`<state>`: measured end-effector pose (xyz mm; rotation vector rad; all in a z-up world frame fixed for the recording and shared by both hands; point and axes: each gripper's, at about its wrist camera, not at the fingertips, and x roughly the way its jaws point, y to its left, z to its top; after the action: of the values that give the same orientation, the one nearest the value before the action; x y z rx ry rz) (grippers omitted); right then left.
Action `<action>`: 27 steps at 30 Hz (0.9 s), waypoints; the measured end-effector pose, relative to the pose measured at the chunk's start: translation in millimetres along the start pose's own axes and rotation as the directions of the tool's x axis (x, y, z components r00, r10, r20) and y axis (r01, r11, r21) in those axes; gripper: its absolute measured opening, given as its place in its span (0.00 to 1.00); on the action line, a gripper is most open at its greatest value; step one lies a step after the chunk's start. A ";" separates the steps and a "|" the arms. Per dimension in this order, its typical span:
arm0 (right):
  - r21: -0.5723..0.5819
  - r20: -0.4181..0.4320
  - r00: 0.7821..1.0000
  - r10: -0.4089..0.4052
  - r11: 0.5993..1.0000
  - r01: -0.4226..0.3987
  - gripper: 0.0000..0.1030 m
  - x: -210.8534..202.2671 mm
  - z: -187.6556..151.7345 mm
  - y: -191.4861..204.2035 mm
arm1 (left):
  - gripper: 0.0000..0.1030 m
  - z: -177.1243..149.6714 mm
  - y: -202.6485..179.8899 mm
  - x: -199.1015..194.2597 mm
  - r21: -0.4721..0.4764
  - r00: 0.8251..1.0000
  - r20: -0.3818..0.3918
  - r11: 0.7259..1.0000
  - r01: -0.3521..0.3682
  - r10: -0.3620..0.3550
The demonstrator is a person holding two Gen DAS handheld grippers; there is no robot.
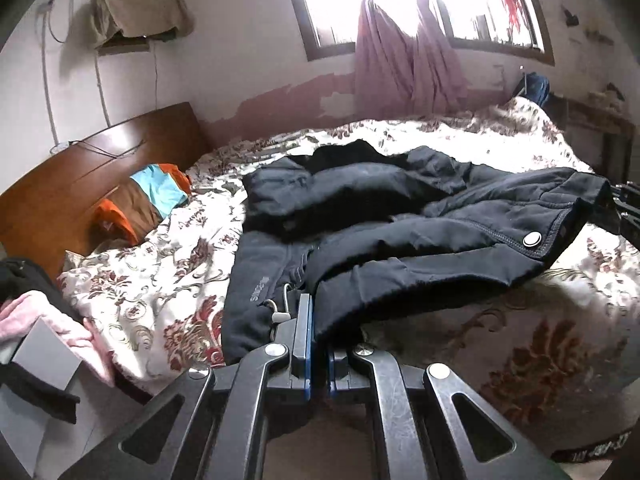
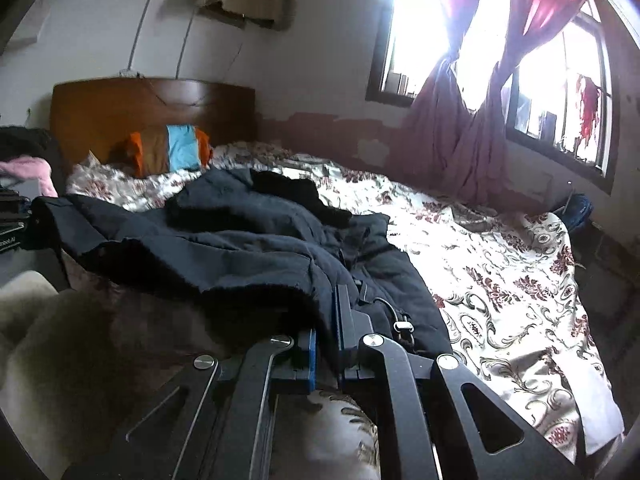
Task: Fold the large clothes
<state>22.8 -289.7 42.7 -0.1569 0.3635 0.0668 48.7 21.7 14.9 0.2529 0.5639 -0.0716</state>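
Left tongs [image 1: 318, 344]: pressed together, pinching the near hem of the jacket [image 1: 400, 216], at 6 o'clock in the left wrist view. A cord toggle [image 1: 276, 312] hangs just beside the left pad, outside the grip.

Right tongs [image 2: 326, 344]: pressed together, pinching the same hem at another point, at 6 o'clock in the right wrist view. A buckle [image 2: 402, 326] lies just right of the pads, also outside the grip.

Jacket: dark, bulky, spread across the bed [image 1: 160, 280] from 6 o'clock up to centre frame. The near edge is raised off the floral cover; the far part lies bunched, with a black collar or hood [image 1: 340, 156] at about 12 o'clock of the garment. A snap [image 1: 532, 239] shows on a turned-over flap at 3 o'clock in the left view.

Beyond: pillow [image 1: 156, 196] at 9 o'clock against the headboard [image 1: 80, 168]; curtains [image 1: 404, 68] and window at 12 to 1 o'clock.

Assessment: step in hand appears to be carrying the near hem over toward the collar. Recommended practice: keep both tongs level with each other and the hem taut between them, so the fold line runs straight; lift high enough that padding clears the bunched middle; lay the edge down square before releasing. Risk: thick fabric slipping from one grip, skewing the fold.
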 end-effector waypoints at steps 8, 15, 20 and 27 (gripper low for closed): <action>-0.018 0.125 0.992 -0.007 1.000 0.009 0.05 -27.6 24.5 0.8 | 0.05 9.9 14.6 -50.0 -0.027 0.994 0.107 1.000 -0.003 0.006; 0.040 0.237 0.971 -0.024 0.999 0.015 0.05 22.2 64.4 -3.2 | 0.05 52.6 30.7 -28.6 -0.073 0.988 0.154 0.997 0.000 0.011; 0.075 0.297 0.954 -0.043 0.997 0.021 0.05 76.4 89.6 -9.2 | 0.05 88.7 40.6 5.7 -0.113 0.986 0.165 0.994 -0.008 0.027; 0.119 0.298 0.954 -0.035 0.993 -0.001 0.05 177.6 131.2 -25.9 | 0.05 149.8 59.5 73.6 -0.114 0.980 0.192 0.993 -0.030 0.051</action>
<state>236.5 -287.1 103.7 -0.0316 0.0615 0.0508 196.6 40.9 110.4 0.1473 0.3667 -0.0251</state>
